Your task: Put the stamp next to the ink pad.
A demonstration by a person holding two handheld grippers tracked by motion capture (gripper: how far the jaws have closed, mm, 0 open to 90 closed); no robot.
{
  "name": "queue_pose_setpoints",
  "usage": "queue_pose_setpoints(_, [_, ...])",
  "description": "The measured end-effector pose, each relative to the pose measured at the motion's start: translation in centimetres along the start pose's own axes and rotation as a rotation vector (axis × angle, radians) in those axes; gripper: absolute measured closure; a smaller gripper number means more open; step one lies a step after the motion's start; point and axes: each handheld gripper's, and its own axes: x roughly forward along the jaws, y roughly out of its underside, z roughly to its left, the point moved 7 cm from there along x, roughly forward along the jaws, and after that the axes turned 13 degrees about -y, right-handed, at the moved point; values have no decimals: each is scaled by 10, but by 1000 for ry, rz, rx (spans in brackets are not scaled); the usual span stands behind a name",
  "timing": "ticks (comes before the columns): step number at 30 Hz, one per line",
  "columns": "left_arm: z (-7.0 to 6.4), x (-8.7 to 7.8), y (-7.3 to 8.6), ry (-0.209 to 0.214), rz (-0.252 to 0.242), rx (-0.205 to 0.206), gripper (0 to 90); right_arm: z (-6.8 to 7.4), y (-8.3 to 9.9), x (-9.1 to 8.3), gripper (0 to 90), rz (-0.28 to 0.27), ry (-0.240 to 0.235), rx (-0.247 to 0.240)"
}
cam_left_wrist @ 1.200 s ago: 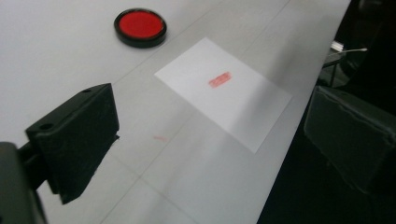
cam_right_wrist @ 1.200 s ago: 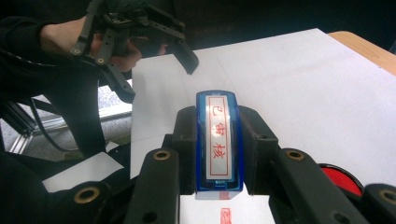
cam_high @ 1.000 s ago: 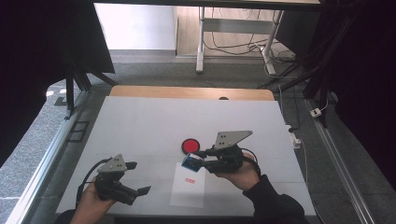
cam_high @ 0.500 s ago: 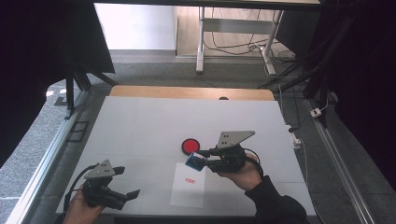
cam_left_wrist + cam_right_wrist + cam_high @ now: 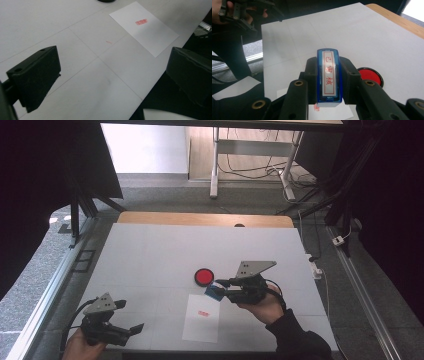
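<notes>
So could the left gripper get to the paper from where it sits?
Probably yes. The left gripper is open and sits just left of the paper, with bare table between them. The right gripper, holding the stamp, is over the paper's far end.

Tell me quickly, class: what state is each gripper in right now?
Left gripper: open, holding nothing, near the table's front edge.
Right gripper: shut on the blue rectangular stamp, above the white paper sheet.

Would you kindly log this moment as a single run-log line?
right gripper: shut on blue stamp | left gripper: open, empty, near table edge | paper: red mark printed | ink pad: beside stamp
</notes>
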Motion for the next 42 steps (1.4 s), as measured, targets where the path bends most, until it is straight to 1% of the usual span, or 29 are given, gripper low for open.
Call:
queue_pose_setpoints(5, [1, 0, 2, -30, 17, 18, 0, -4, 4, -5, 714, -1, 14, 8])
queue_pose_setpoints(10, [1, 0, 3, -44, 25, 17, 0, -10, 10, -10, 714, 10, 49, 17])
queue_pose_setpoints(15, [2, -1, 3, -38, 25, 6, 0, -20, 19, -17, 714, 24, 94, 34])
queue_pose_setpoints(16, [2, -1, 3, -36, 24, 3, 0, -22, 20, -18, 713, 19, 103, 41])
queue_pose_setpoints(24, [2, 0, 3, -42, 33, 6, 0, -36, 33, -32, 713, 28, 172, 85])
queue_pose_setpoints(33, [2, 1, 3, -44, 40, 9, 0, -51, 46, -42, 713, 43, 237, 110])
queue_pose_setpoints(37, [2, 1, 3, -44, 42, 8, 0, -58, 52, -46, 713, 58, 268, 119])
queue_pose_setpoints(39, [2, 1, 3, -43, 44, 11, 0, -62, 56, -48, 713, 69, 294, 123])
queue_pose_setpoints(42, [1, 1, 4, -46, 47, 13, 1, -67, 60, -50, 713, 76, 313, 131])
